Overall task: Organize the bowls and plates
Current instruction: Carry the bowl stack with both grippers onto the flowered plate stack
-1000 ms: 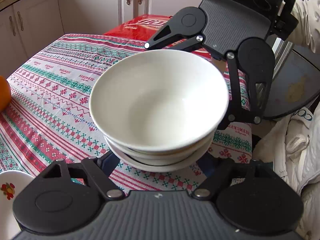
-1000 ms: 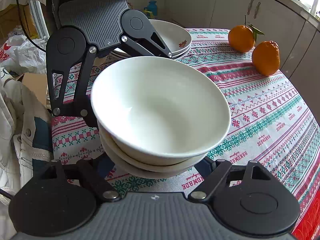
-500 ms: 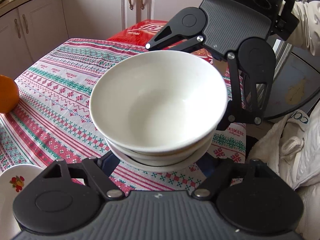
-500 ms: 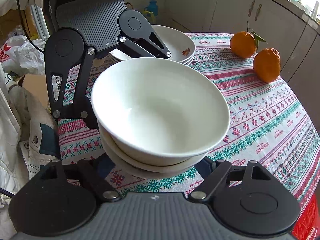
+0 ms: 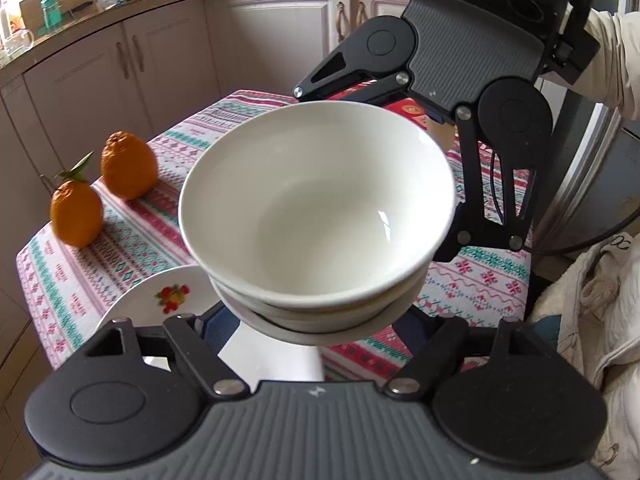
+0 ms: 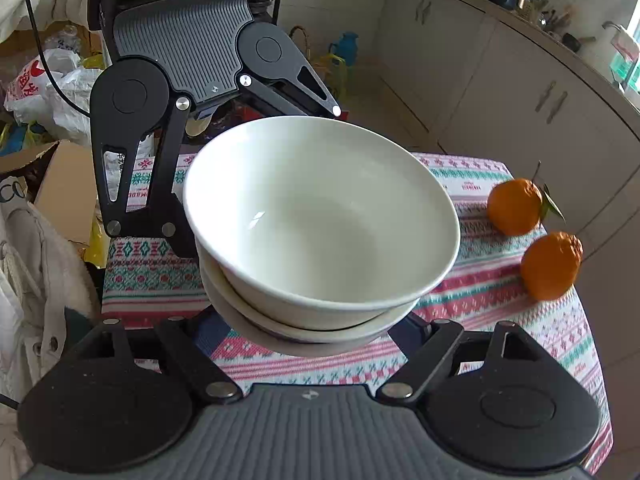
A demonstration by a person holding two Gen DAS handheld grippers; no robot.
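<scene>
A stack of white bowls (image 5: 316, 216) hangs above the patterned tablecloth (image 5: 120, 248), carried between both grippers from opposite sides. My left gripper (image 5: 320, 334) clasps the stack's base from the near side in the left wrist view, its fingertips hidden under the lowest bowl. In the right wrist view my right gripper (image 6: 316, 336) clasps the same stack of bowls (image 6: 320, 216) from the other side, tips also hidden. A white dish with a fruit print (image 5: 168, 296) lies on the table just below and left of the stack.
Two oranges (image 5: 128, 164) (image 5: 76, 212) sit near the table's edge, also seen as oranges (image 6: 514, 206) at right. A red packet (image 5: 412, 110) lies behind the stack. A pale jacket (image 5: 592, 300), a cardboard box (image 6: 64, 188) and bags flank the table. Cabinets (image 5: 132, 64) stand beyond.
Both grippers have risen and swung across the table with the stack held between them. The oranges and the fruit-print dish slid closer in the left wrist view; that dish left the right wrist view.
</scene>
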